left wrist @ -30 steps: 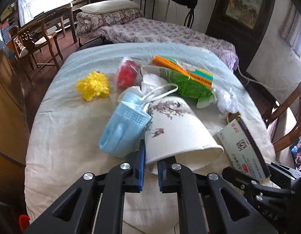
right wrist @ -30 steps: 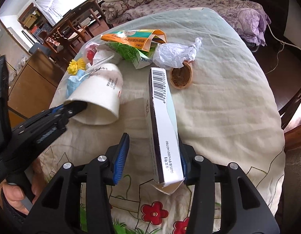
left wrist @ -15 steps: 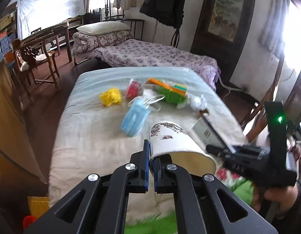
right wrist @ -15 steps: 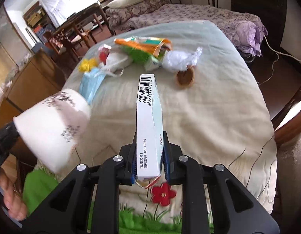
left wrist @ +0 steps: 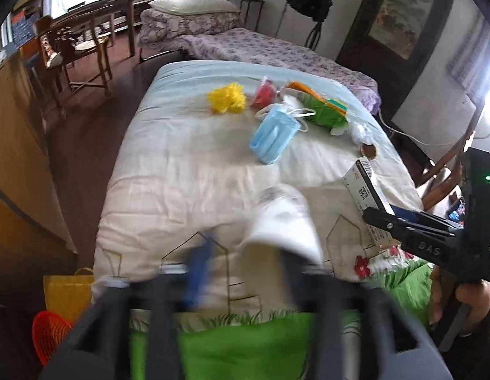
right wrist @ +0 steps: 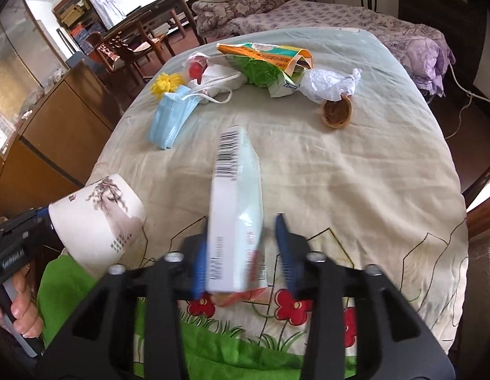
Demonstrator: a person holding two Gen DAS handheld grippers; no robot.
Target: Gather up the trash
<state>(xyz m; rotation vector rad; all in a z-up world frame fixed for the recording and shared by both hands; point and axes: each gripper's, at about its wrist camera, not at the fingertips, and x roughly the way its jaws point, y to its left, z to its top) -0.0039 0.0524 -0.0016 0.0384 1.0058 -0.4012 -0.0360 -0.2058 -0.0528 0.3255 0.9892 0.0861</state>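
Between opening tongs (right wrist: 241,253) — box (right wrist: 237,209), blurred

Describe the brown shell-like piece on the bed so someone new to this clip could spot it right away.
Look at the pale quilt covering the bed, then at the line of litter across its far end. At the right end of that line lies a crumpled white wrapper, and the brown shell lies just in front of it, touching it. It is the only brown, cupped, hollow piece there.
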